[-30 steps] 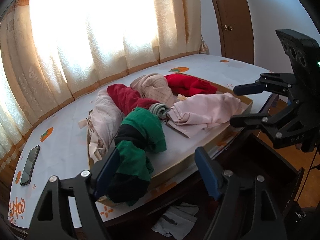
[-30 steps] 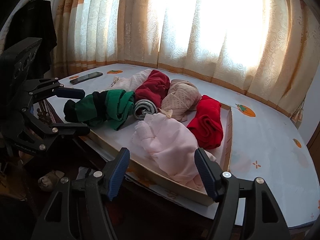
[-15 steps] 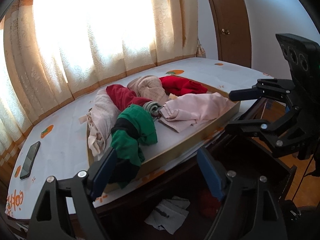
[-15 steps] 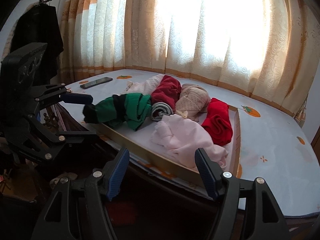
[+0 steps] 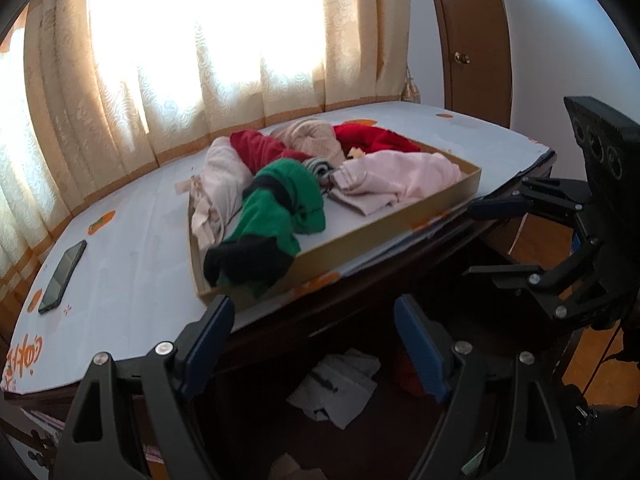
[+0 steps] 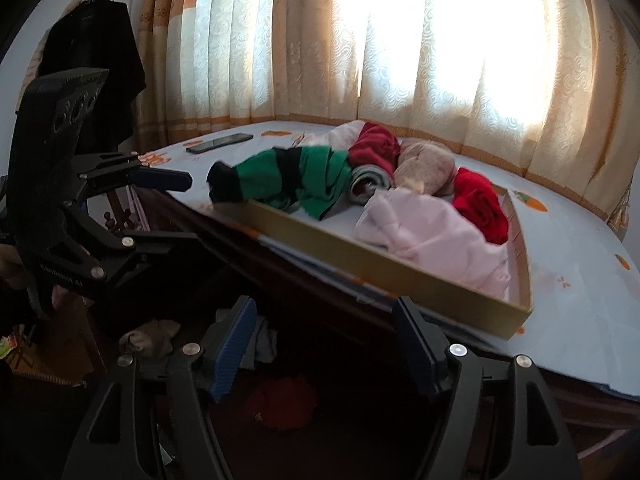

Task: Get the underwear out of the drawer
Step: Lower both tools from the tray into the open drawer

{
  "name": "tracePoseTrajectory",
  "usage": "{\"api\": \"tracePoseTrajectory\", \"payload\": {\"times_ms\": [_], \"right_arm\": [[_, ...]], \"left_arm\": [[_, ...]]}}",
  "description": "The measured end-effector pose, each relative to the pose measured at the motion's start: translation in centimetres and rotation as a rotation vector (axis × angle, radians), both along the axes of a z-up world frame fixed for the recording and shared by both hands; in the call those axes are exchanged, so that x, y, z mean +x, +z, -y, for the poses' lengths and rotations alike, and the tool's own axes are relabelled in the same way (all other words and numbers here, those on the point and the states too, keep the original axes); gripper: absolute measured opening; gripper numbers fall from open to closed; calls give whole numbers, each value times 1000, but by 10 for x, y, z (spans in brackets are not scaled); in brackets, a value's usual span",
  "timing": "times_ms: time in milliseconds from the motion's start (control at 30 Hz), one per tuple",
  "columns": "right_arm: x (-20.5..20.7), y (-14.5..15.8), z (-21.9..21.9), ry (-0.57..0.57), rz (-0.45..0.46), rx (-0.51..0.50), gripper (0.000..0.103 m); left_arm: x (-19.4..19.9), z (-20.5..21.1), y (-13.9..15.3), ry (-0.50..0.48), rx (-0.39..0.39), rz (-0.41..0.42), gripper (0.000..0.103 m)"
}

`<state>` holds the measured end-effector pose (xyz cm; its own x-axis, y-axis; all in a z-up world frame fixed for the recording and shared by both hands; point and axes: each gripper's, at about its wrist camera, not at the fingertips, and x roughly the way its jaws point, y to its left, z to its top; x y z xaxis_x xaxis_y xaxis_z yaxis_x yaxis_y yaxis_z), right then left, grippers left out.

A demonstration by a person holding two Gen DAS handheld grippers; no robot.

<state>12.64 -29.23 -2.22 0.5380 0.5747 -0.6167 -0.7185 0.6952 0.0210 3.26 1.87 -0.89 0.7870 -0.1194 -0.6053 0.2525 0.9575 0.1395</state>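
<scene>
A shallow cardboard tray (image 5: 384,226) (image 6: 360,258) on the table holds several underwear pieces: green-and-black (image 5: 276,216) (image 6: 296,178), pink (image 5: 400,178) (image 6: 432,240), red (image 5: 372,140) (image 6: 480,204), beige. Below the table edge an open dark drawer holds a white garment (image 5: 336,384), a red one (image 6: 280,404) and a grey-beige one (image 6: 148,338). My left gripper (image 5: 316,344) is open and empty, above the drawer. My right gripper (image 6: 324,348) is open and empty, above the drawer too. Each gripper shows in the other's view (image 5: 500,240) (image 6: 168,208).
A phone (image 5: 62,272) (image 6: 220,143) lies on the white patterned tablecloth (image 5: 132,248) left of the tray. Curtains hang behind the table. A wooden door (image 5: 472,40) stands at the right. Dark clothing (image 6: 96,80) hangs at the left wall.
Both grippers have drawn back and down from the tray to the drawer below the table edge. The drawer's contents have come into view. Both stay open.
</scene>
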Motion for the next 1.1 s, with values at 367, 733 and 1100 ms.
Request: {"api": "tracePoseTrajectory", "payload": {"times_ms": [367,733,1100], "right_arm": [[-12,-28,-16,74,-48,-68,73],[-20,-60,-44,198,-188,-163,73],[-25,-77,-93,340,-390,-233,72]], "left_arm": [[-17,-14,-30,22,5,-72,83],[-28,-38,-54,50,-12,-228,83],[-41,-51,-64,72,-4,-286,83]]}}
